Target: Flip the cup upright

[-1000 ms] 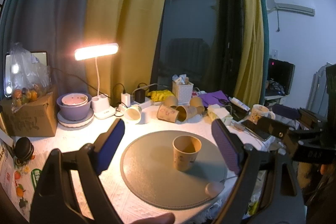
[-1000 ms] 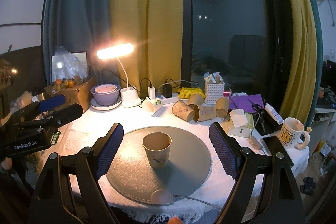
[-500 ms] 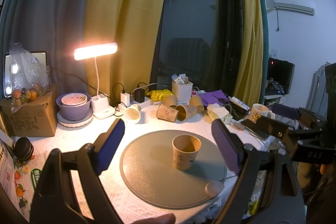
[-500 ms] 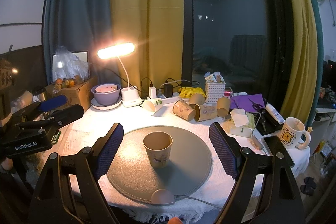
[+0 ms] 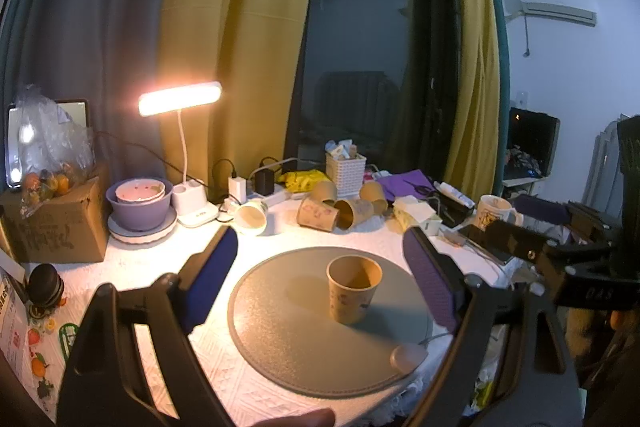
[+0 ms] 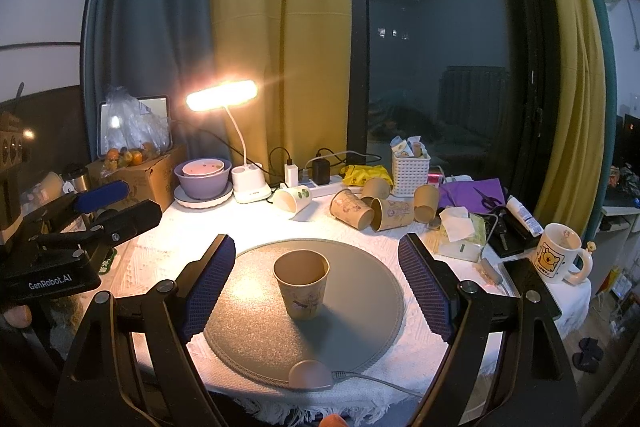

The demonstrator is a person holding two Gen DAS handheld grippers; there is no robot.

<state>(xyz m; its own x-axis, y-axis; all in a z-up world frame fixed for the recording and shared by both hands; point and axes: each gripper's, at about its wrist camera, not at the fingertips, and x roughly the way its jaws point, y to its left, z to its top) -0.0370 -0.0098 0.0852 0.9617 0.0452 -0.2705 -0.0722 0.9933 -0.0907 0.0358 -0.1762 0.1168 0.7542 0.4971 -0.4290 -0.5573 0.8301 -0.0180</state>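
Right hand-held gripper (image 6: 316, 285): released, jaws spread wide, nothing between them, hovering low over the near edge of the desk (image 6: 160, 251). Left hand-held gripper (image 5: 320, 279): likewise spread wide and empty, held off to the side, well apart from anything.

Straight ahead of both: paper cup (image 6: 301, 283), standing on its base with the mouth facing up, near the middle of the round grey mat (image 6: 360, 319). Touched by neither set of pads. Seemed steady, with no visible lean.

Judged from that: flip done, cup already upright and let go. Little left beyond pulling back, unless another cup was meant.

Further out, beyond the mat: several more paper cups (image 6: 372, 213) lying on their sides in a loose cluster, and a white cup (image 6: 292, 200) also tipped over, just beside the power strip. Behind them a white basket (image 6: 411, 173), a lit desk lamp (image 6: 221, 95), and a purple bowl (image 6: 202, 181) on a plate. To the right, near the desk's edge, a cartoon mug (image 6: 558, 259).
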